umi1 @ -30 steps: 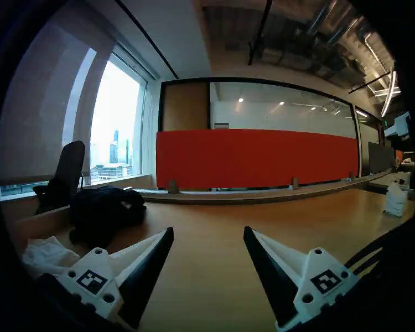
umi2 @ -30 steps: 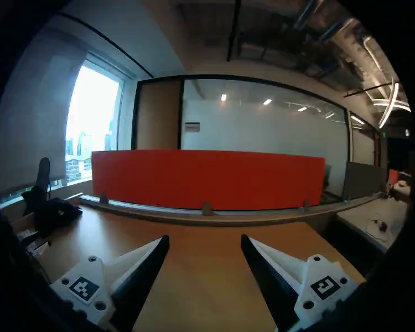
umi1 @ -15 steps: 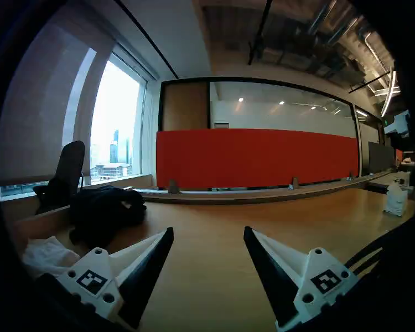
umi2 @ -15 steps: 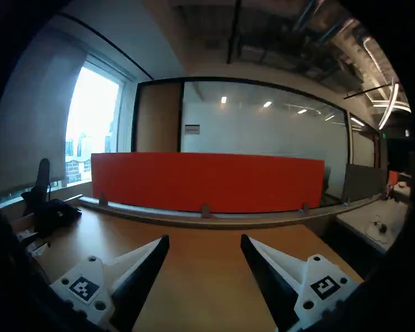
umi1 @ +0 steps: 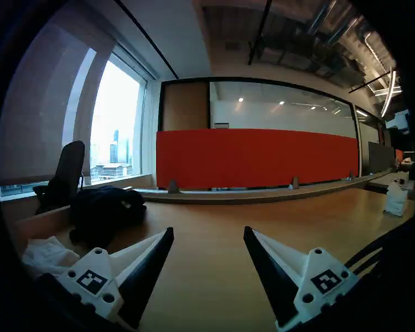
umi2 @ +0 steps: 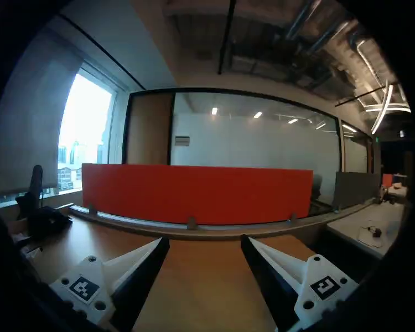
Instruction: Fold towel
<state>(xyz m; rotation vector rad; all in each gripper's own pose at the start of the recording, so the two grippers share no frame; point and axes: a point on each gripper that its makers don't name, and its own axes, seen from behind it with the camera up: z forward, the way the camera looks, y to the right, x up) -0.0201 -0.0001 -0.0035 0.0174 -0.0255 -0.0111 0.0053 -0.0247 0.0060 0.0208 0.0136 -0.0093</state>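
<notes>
My left gripper (umi1: 208, 231) hangs open just above the wooden table (umi1: 207, 260), nothing between its fingers. A crumpled white cloth (umi1: 44, 255) lies at the table's left edge, beside the left finger. Behind it sits a dark bundle of fabric (umi1: 103, 213). In the right gripper view my right gripper (umi2: 205, 240) is open too, over the bare wooden table (umi2: 207, 288), tilted slightly upward toward the room.
A red divider panel (umi1: 257, 157) runs along the table's far edge. A black office chair (umi1: 63, 177) stands by the window at left. A white bag-like object (umi1: 396, 197) sits at the table's far right. An adjoining white desk (umi2: 368, 232) lies to the right.
The right gripper has lifted or tilted up and shifted a little right, so the divider and table edge sit lower and nearer. The left gripper has stayed still.
</notes>
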